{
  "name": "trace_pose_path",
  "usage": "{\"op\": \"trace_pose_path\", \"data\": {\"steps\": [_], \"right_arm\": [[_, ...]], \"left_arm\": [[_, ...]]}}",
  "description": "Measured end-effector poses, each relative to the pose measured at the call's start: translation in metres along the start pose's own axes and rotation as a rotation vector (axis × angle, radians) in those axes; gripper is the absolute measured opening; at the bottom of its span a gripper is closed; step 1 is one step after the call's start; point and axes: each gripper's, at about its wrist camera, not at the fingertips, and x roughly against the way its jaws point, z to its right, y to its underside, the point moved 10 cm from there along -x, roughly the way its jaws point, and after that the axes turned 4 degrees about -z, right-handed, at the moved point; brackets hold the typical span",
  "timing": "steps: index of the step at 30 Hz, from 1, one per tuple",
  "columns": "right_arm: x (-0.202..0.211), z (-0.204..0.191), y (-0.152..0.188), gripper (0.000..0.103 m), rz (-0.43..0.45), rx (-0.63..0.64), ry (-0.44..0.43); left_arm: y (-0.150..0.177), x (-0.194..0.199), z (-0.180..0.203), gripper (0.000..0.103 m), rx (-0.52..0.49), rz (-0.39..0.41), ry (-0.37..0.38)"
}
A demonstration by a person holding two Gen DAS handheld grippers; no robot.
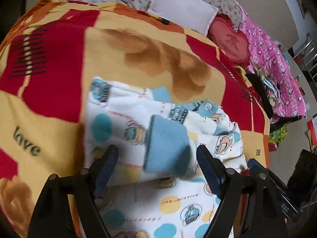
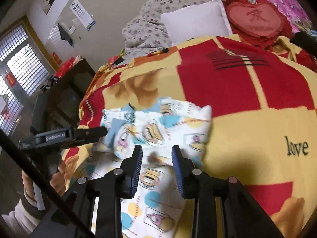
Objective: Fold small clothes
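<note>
Left gripper [image 1: 157, 154] wide, right gripper [image 2: 157, 151] narrowly parted, both empty above the cartoon-print baby garment [image 1: 126, 123]. Garment partly folded, I judge, though blurred; blue cuff [image 1: 166, 148] loose, final fold and smoothing left.

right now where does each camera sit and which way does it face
Left wrist: on the left gripper, facing down over the printed baby garment on the bedspread; its two open fingers show, the right gripper's tip beside them.
Right wrist: on the right gripper, facing down at the garment from its other side; its fingers show, parted with nothing between them, plus the left gripper and a hand.
Shared: garment, bedspread, white pillow, red heart cushion.
</note>
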Motion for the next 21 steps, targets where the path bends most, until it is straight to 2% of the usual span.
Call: {"op": "trace_pose_path", "data": {"steps": [2,3,4,5,7,9,13,16,20,21], "right_arm": [[0.006,0.004,0.002,0.036,0.01,-0.009,0.003],[0.011,0.009,0.002,0.043,0.021,-0.023,0.002],[0.013,0.011,0.002,0.047,0.028,-0.032,0.003],[0.015,0.015,0.001,0.047,0.036,-0.041,0.012],[0.021,0.025,0.002,0.047,0.044,-0.054,0.034],[0.023,0.028,0.002,0.047,0.039,-0.047,0.043],[0.021,0.013,0.009,0.047,0.005,0.07,0.078],[0.013,0.003,0.015,0.06,0.006,0.145,0.13],[-0.009,-0.01,0.018,0.06,-0.025,0.181,0.139],[-0.014,-0.014,0.018,0.06,-0.021,0.207,0.163]], "left_arm": [[0.001,-0.009,0.006,0.053,-0.028,-0.016,-0.005],[0.002,-0.014,0.009,0.025,-0.036,-0.034,0.0],[0.004,-0.017,0.013,0.012,-0.035,-0.052,0.022],[0.004,-0.017,0.017,0.011,-0.032,-0.056,0.042],[0.0,-0.005,0.023,0.008,-0.07,-0.013,0.019],[-0.009,0.018,0.028,0.007,-0.087,0.043,0.032],[-0.03,0.062,0.024,0.007,-0.1,0.152,0.02],[-0.033,0.067,0.014,0.007,-0.093,0.152,0.003],[-0.029,0.057,0.004,0.007,-0.059,0.124,0.009],[-0.028,0.053,0.007,0.007,-0.058,0.12,0.012]]}}
